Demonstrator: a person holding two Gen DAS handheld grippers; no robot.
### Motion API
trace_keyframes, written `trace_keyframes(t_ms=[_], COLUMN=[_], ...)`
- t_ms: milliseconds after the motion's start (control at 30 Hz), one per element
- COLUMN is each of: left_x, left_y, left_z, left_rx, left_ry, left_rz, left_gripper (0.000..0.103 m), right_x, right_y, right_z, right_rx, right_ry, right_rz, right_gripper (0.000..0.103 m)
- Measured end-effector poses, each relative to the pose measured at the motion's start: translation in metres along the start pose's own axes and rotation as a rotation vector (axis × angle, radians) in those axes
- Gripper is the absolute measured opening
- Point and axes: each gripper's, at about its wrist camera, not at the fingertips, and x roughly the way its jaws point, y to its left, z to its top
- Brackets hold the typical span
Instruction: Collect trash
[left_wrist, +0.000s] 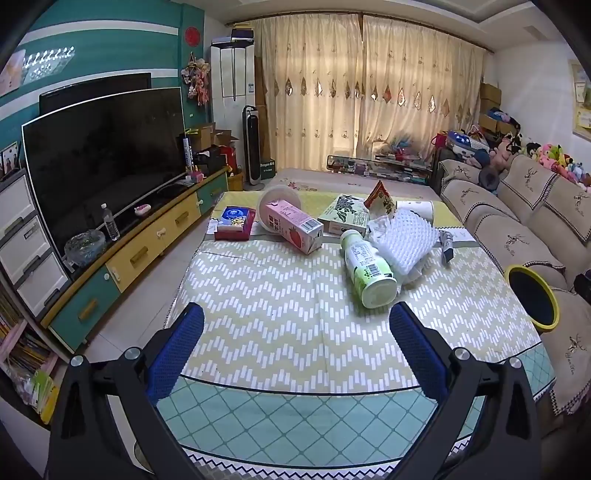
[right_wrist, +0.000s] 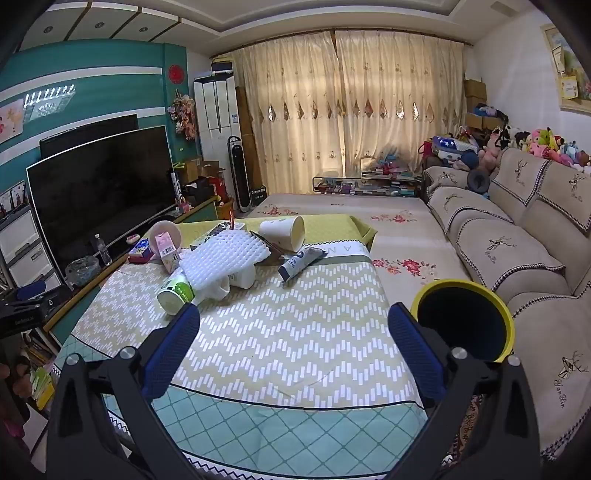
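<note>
Both hand-held grippers, left (left_wrist: 296, 347) and right (right_wrist: 293, 345), stand apart and empty; trash bottle (left_wrist: 365, 267) lies at one o'clock on the tabletop (left_wrist: 280, 317).

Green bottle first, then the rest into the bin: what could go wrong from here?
The green bottle lies on its side and may roll when the pads close. The foam net leans on it and could drag along. The bin sits off the table's right edge, so a short drop may miss.
</note>
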Motion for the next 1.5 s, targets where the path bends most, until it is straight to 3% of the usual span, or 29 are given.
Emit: trace_keyframes(t_ms=[1500], left_x=[0.0], left_y=[0.004], left_z=[0.004], left_rx=[-0.027], left_ry=[0.0], left_rz=[-0.012], left_gripper=[0.099], right_x=[0.01], right_y=[-0.004], right_z=[0.001], right_rx=[0.02], right_ry=[0.008], right_rz=[0.012], right_gripper=[0.097])
